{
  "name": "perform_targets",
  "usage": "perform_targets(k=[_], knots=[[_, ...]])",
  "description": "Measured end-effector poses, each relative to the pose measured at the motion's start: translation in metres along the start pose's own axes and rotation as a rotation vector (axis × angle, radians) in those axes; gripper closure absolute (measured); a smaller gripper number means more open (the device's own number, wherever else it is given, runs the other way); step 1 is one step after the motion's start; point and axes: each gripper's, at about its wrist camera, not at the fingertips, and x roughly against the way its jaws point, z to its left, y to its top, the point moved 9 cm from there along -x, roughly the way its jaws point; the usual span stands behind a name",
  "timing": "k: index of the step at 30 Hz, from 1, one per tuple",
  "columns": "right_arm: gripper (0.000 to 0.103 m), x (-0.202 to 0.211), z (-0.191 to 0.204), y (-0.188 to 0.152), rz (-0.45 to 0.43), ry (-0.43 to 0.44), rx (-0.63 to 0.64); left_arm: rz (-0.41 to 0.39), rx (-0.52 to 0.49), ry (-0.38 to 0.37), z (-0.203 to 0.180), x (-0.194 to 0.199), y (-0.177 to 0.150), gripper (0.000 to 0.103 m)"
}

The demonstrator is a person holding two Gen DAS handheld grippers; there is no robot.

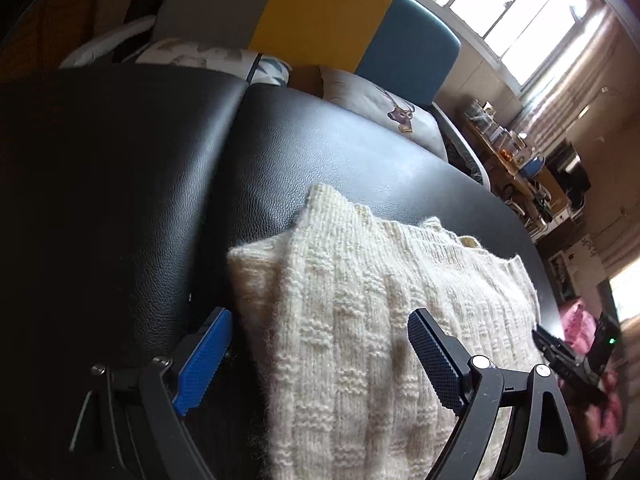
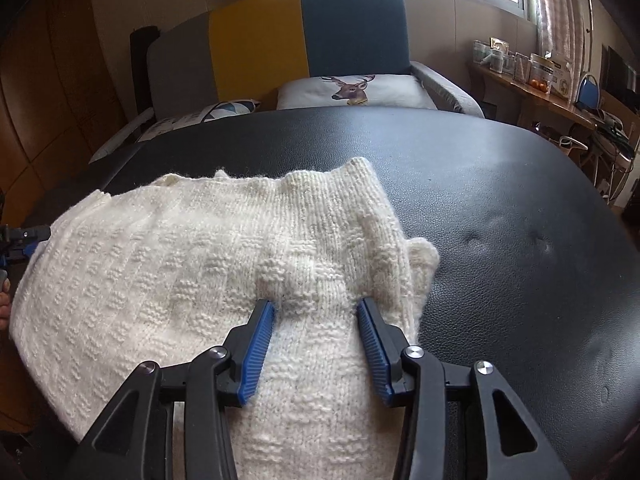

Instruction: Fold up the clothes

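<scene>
A cream knitted sweater (image 1: 360,320) lies folded on a black leather surface (image 1: 160,200). My left gripper (image 1: 320,314) is open wide at the sweater's left edge. One blue pad (image 1: 204,360) sits over the leather and the other (image 1: 434,360) over the knit. In the right wrist view the sweater (image 2: 180,260) spreads to the left, with a narrower flap running toward the camera. My right gripper (image 2: 316,303) is partly open and rests on that flap, the knit bunching between its fingers. Each gripper shows at the edge of the other's view: the right gripper (image 1: 560,352), the left gripper (image 2: 24,240).
Behind the black surface (image 2: 500,240) stands a sofa (image 2: 304,40) with grey, yellow and teal back panels and a deer cushion (image 2: 352,88). A cluttered wooden shelf (image 2: 540,88) runs along the right wall under the window. Something pink (image 1: 580,328) lies past the surface's edge.
</scene>
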Motion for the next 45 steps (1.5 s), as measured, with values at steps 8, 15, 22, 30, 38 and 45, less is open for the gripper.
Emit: perform_targets(k=[8, 15, 22, 30, 38, 45], knots=[[0.057, -0.001, 0.002, 0.001, -0.028, 0.002, -0.019, 0.077, 0.154, -0.195, 0.011, 0.000, -0.003, 0.015], [0.056, -0.001, 0.002, 0.001, -0.046, -0.002, -0.021, 0.198, 0.073, -0.217, 0.001, -0.014, -0.008, 0.063], [0.056, -0.002, 0.002, 0.002, -0.039, 0.008, -0.011, 0.192, 0.161, -0.249, 0.010, -0.015, -0.009, 0.072], [0.056, 0.008, 0.010, 0.015, 0.123, 0.136, 0.089, 0.119, 0.083, -0.094, 0.016, -0.015, 0.016, 0.085], [0.056, -0.001, 0.026, 0.015, 0.243, 0.149, 0.368, 0.062, 0.054, -0.105, 0.017, 0.009, 0.053, 0.085], [0.055, -0.025, 0.020, 0.005, 0.300, 0.229, 0.288, 0.028, 0.175, -0.350, -0.025, 0.034, 0.058, 0.086]])
